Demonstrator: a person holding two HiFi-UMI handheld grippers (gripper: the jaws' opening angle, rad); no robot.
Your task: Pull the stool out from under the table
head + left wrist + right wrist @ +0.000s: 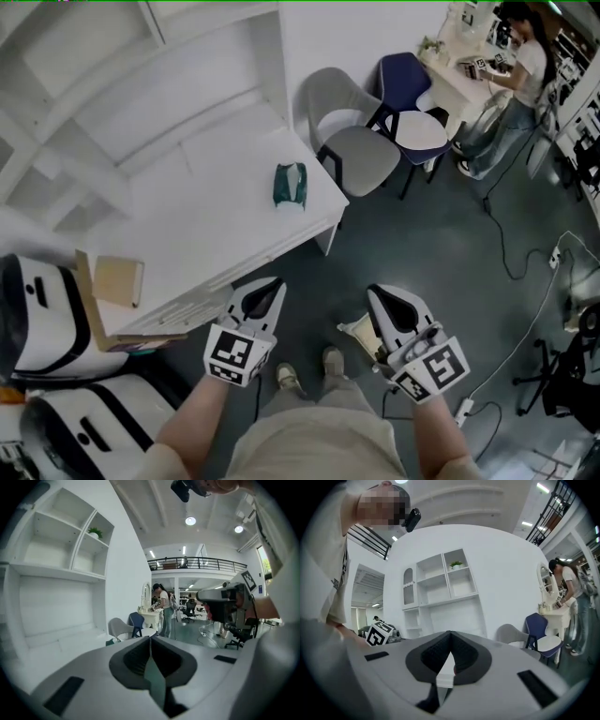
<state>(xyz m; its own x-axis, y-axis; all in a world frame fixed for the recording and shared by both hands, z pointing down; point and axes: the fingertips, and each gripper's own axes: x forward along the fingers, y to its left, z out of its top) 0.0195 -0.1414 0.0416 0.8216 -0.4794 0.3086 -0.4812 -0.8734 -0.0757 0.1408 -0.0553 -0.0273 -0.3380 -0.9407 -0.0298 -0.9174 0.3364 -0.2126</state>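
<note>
My left gripper (150,644) and right gripper (450,639) both have their jaws clenched on nothing. The white surface (206,220) lies ahead and to the left, its edge nearest my left gripper. I see no stool; I judge the top hides it. The cubes (236,354) bear only square markers, and no writing is readable.

A packet (290,184) lies on the desk (206,225). One chair (354,142) stands right of the desk, a second chair (405,80) behind it.
</note>
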